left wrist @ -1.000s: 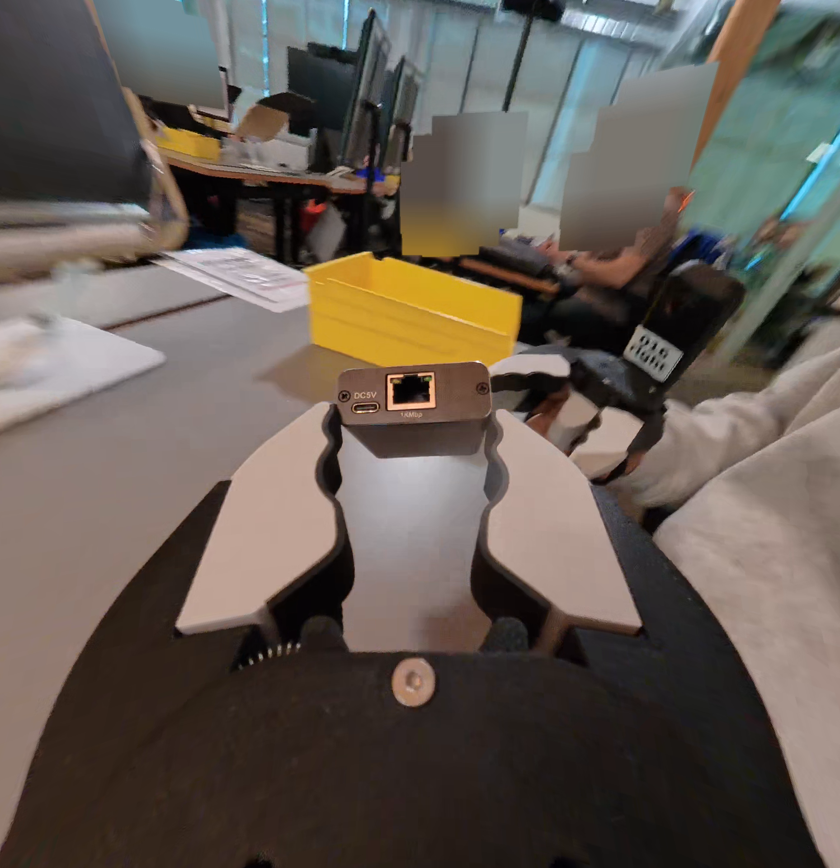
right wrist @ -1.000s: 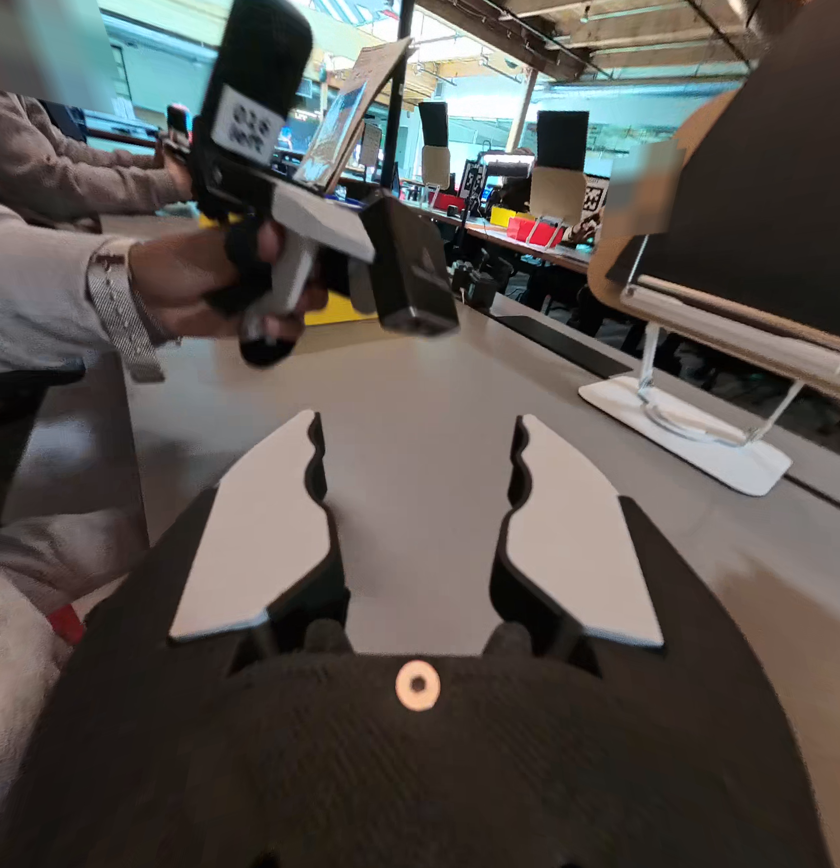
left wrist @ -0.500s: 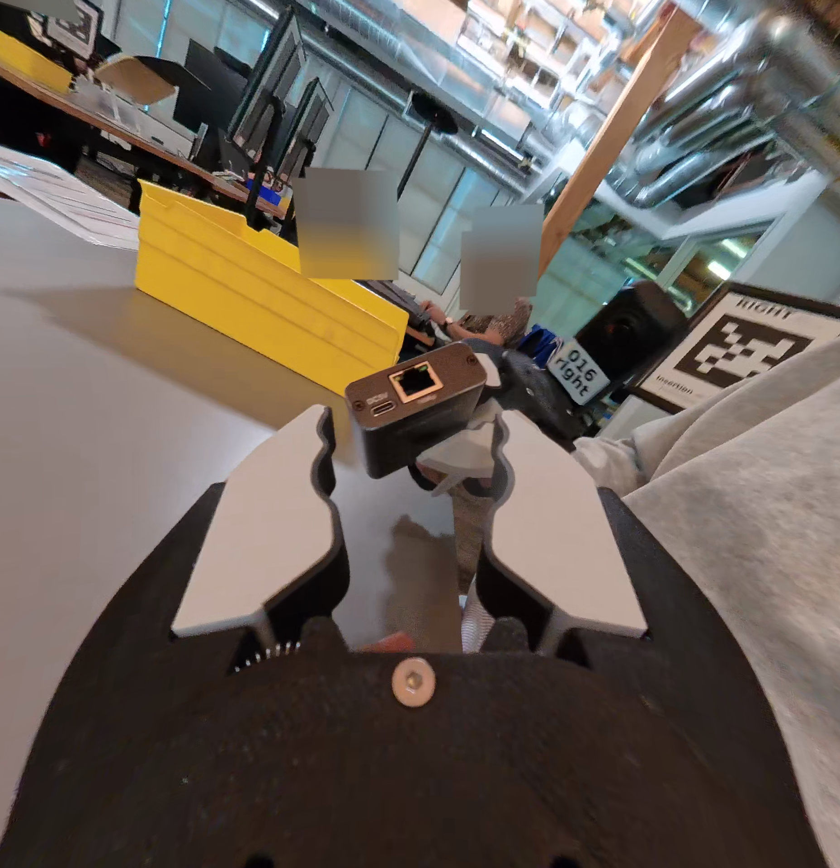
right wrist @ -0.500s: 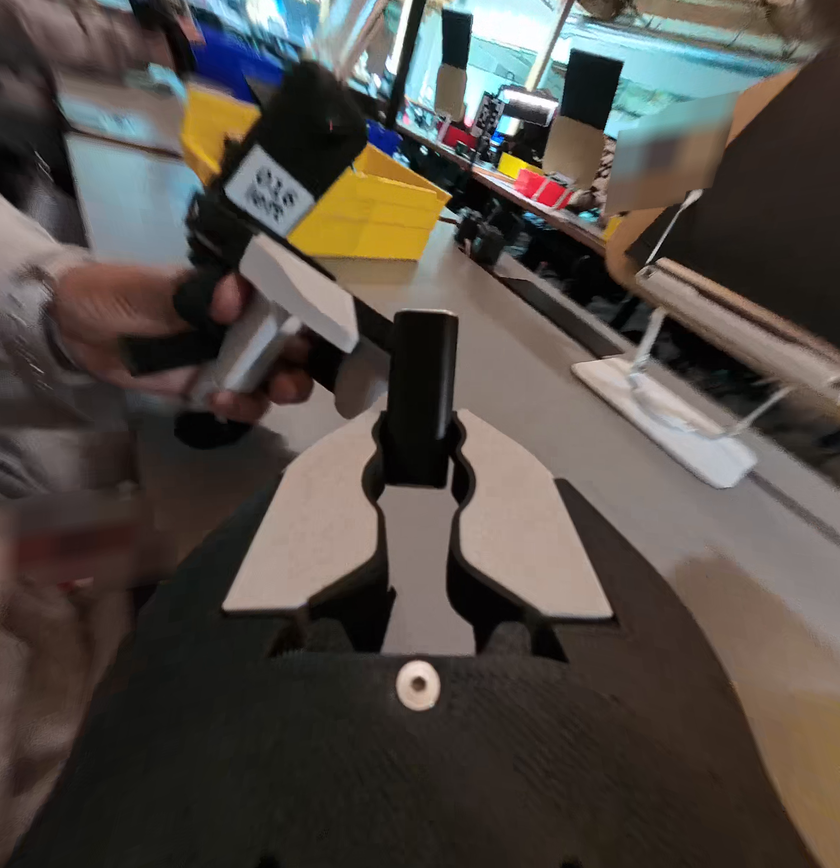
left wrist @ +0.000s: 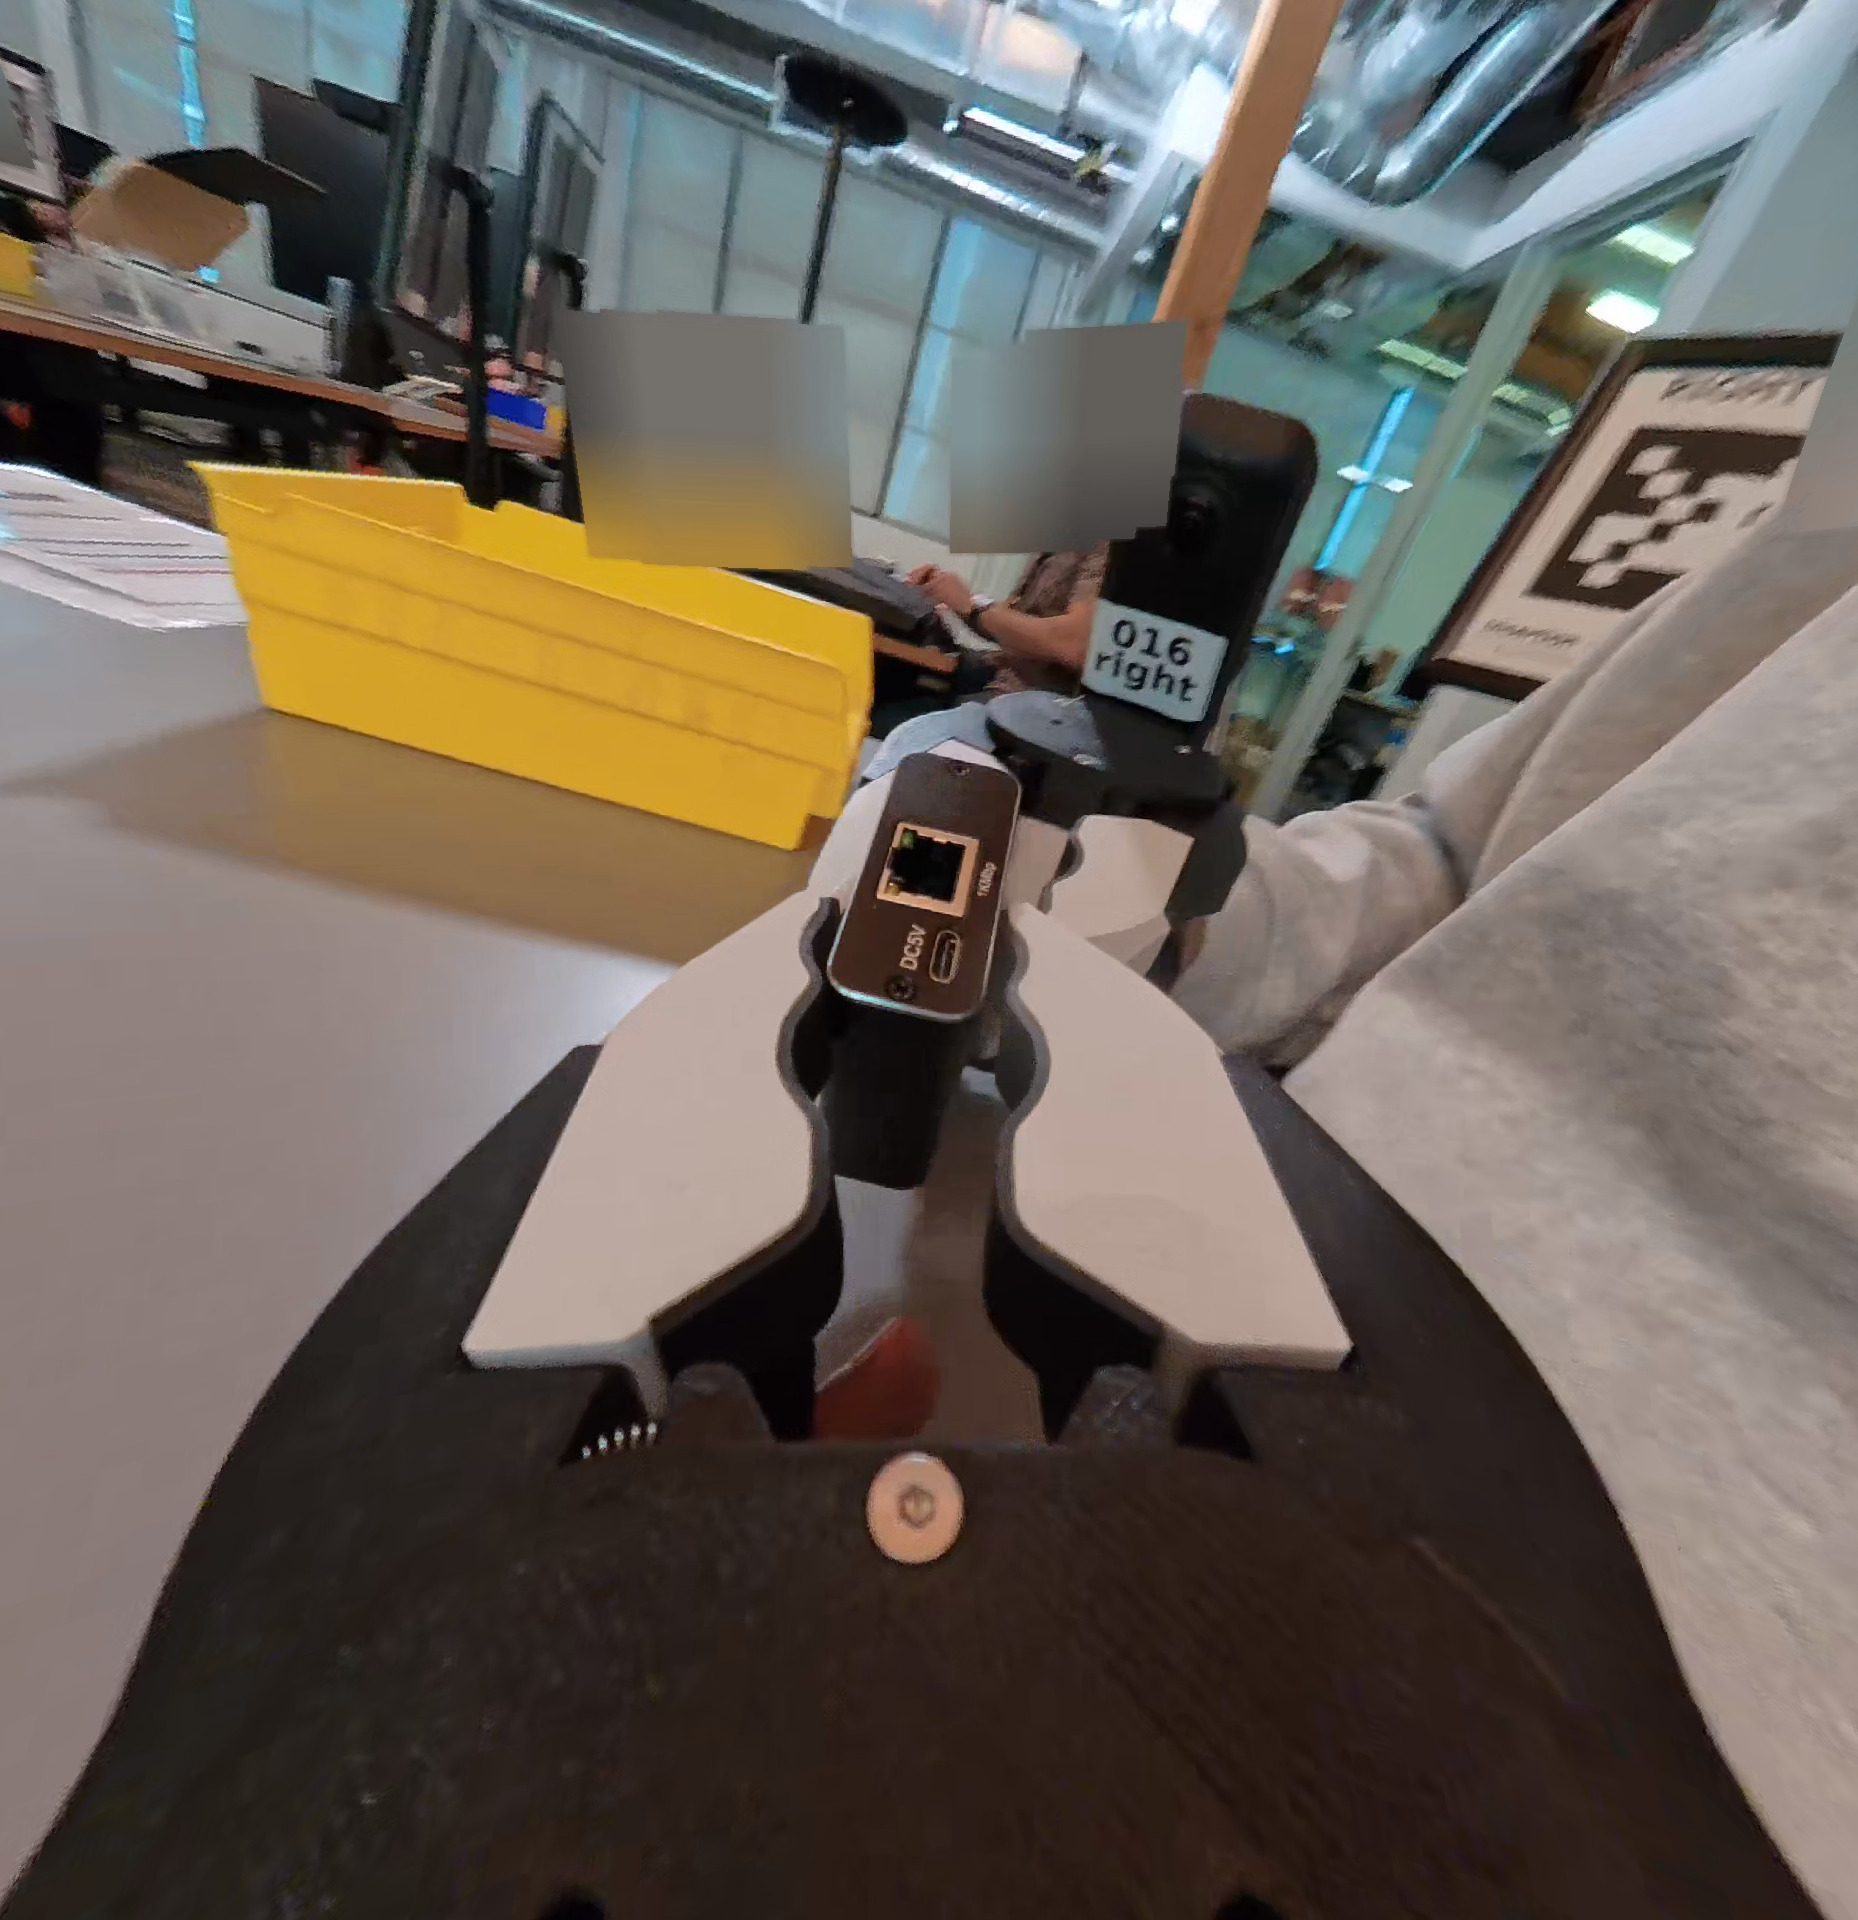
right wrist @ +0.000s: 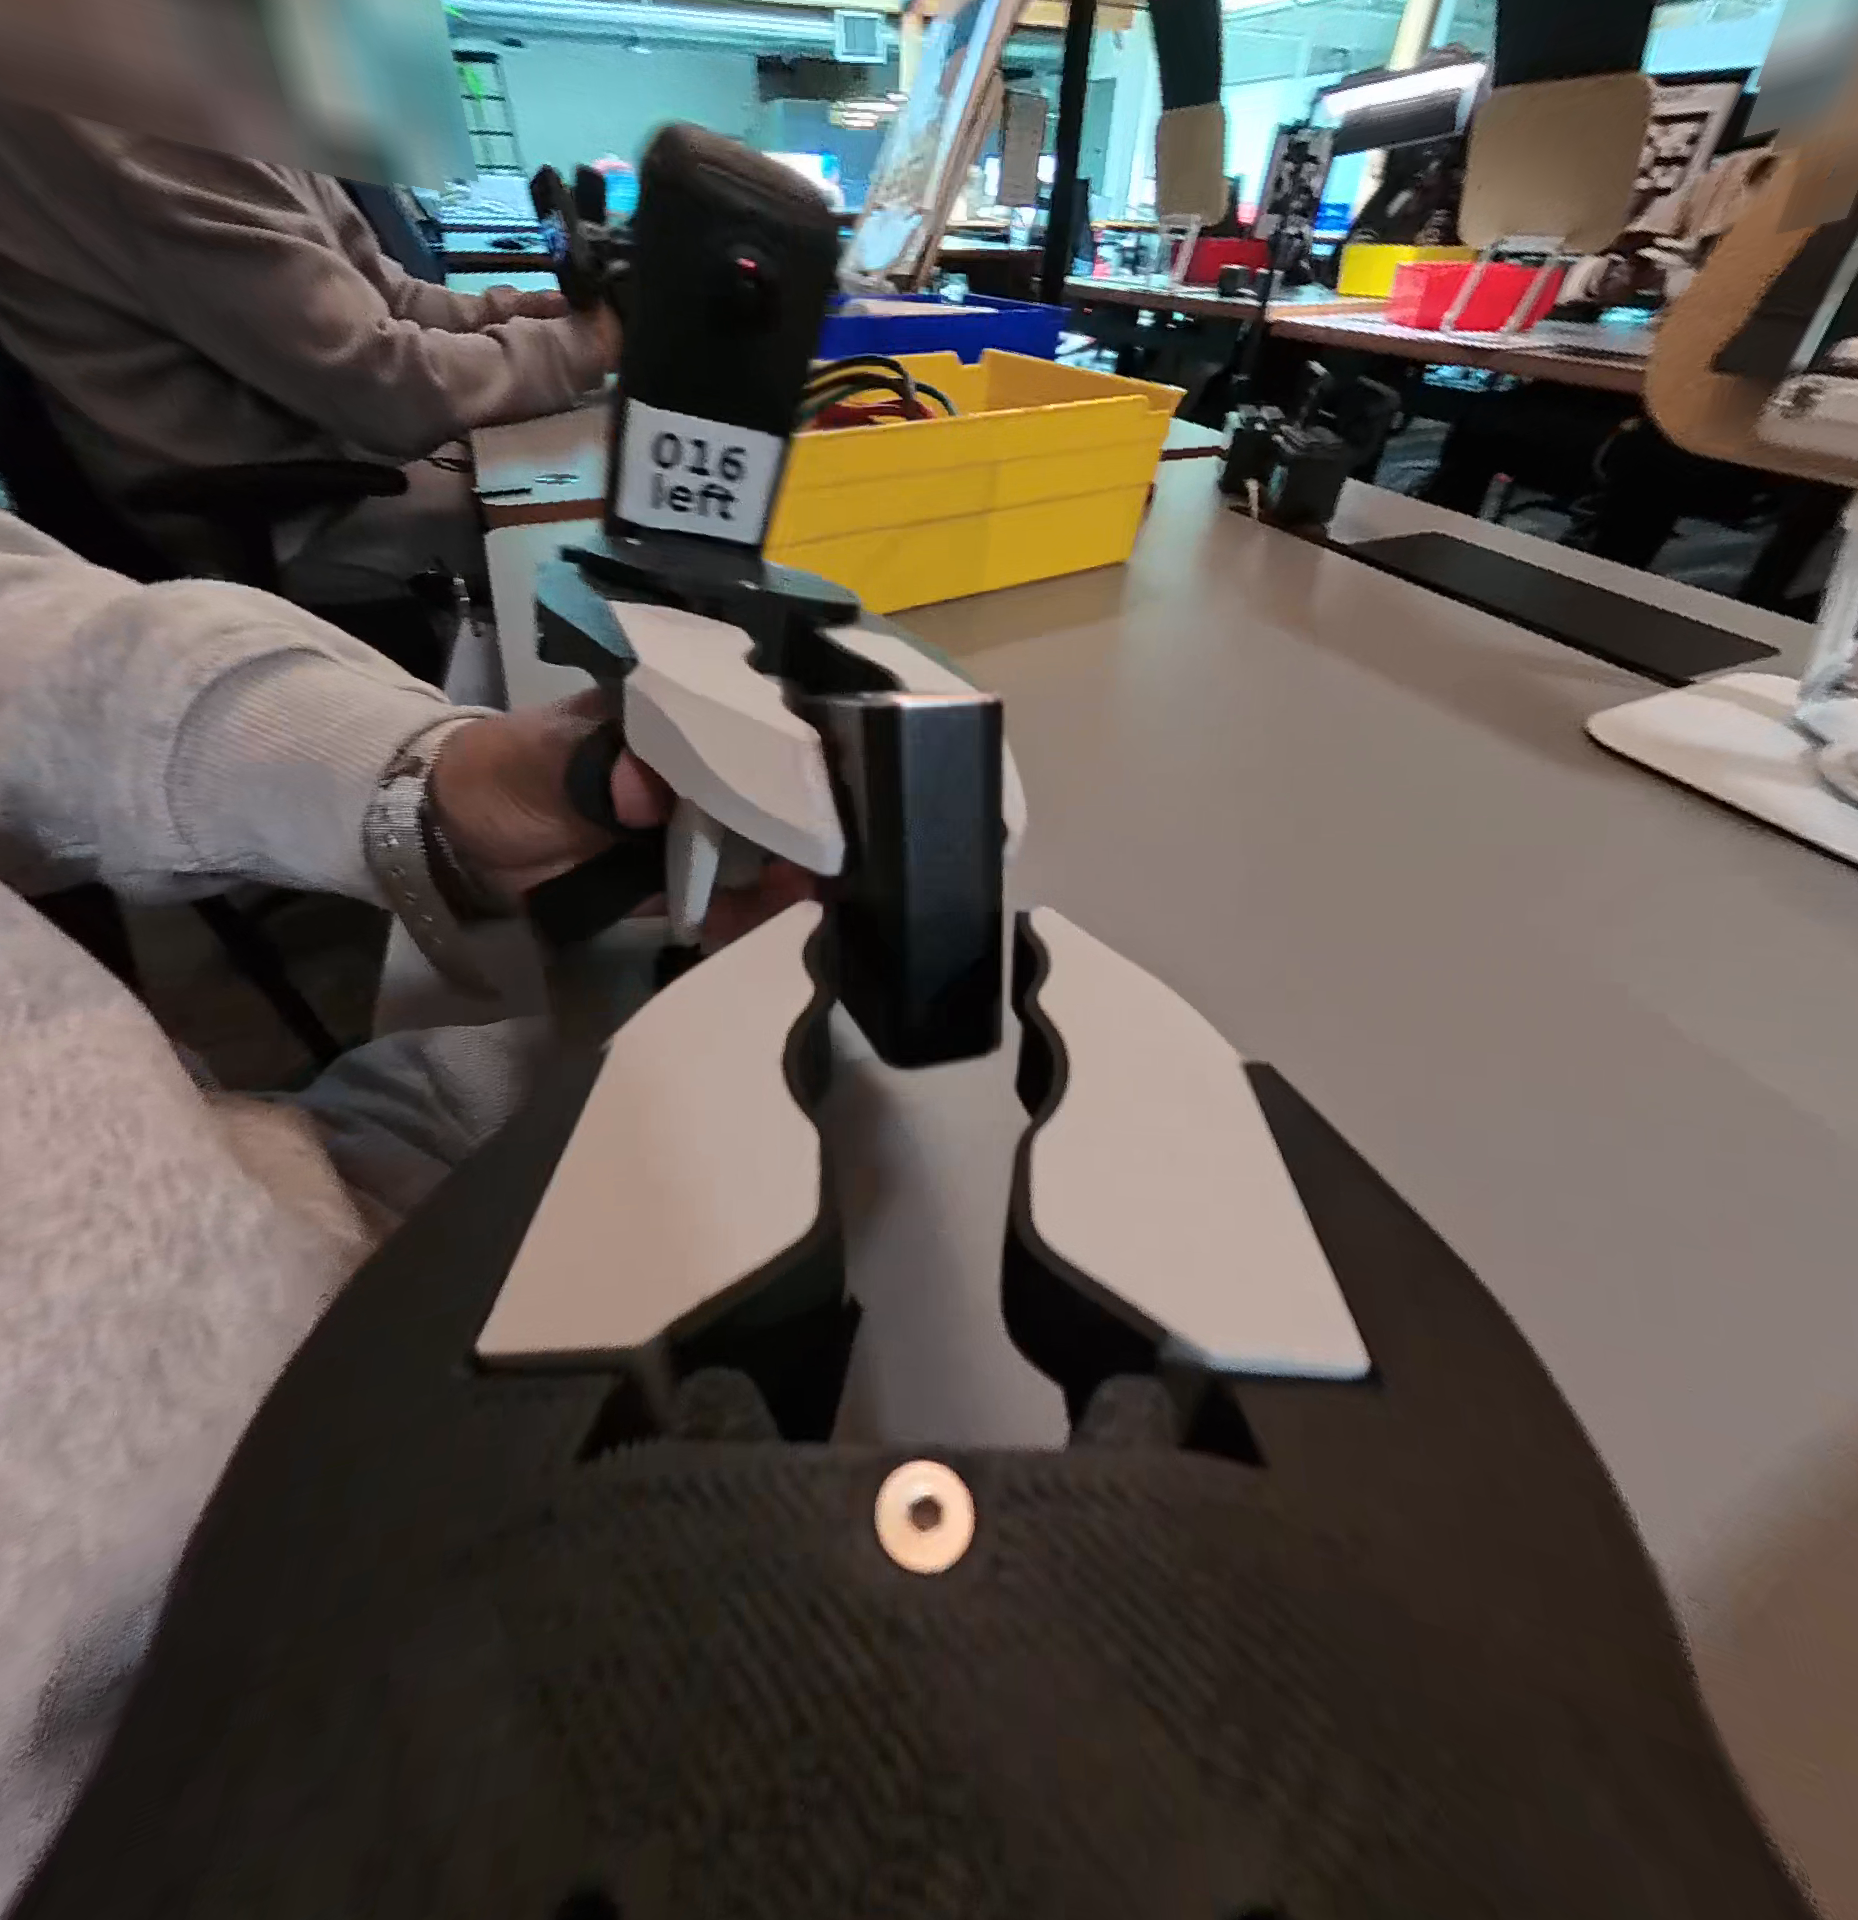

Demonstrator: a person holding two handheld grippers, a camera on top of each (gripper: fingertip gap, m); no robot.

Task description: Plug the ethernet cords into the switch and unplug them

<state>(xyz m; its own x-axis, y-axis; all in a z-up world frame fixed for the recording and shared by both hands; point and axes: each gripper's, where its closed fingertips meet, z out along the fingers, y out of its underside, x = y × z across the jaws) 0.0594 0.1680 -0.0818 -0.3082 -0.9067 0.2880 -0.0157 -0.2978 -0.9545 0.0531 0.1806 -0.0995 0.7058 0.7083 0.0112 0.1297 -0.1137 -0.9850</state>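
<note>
A small black switch (left wrist: 920, 940) is held up in the air above a grey counter (left wrist: 281, 1018), turned on its side so that its end face stands tall and narrow. On that face a network socket is seen above a smaller oval port. The left gripper (left wrist: 912, 961) is clenched on the switch, its two white fingers (left wrist: 696, 1122) pressed against the long sides.

In the right wrist view, the same switch (right wrist: 930, 873) is shown from its plain dark end, gripped from the left by the left gripper (right wrist: 863, 769), which is held by a hand (right wrist: 520, 821) in a light grey sleeve. The right gripper (right wrist: 917, 951) is released: its white fingers (right wrist: 686, 1153) stand on either side of the switch's near end with a narrow gap visible on each side, so no touch is made.

A yellow bin (right wrist: 966, 478) sits farther back on the counter, with red, green and black cords (right wrist: 873, 390) lying inside it. A white stand base (right wrist: 1735, 758) rests on the counter at the right edge. Other desks and seated people fill the blurred background.
</note>
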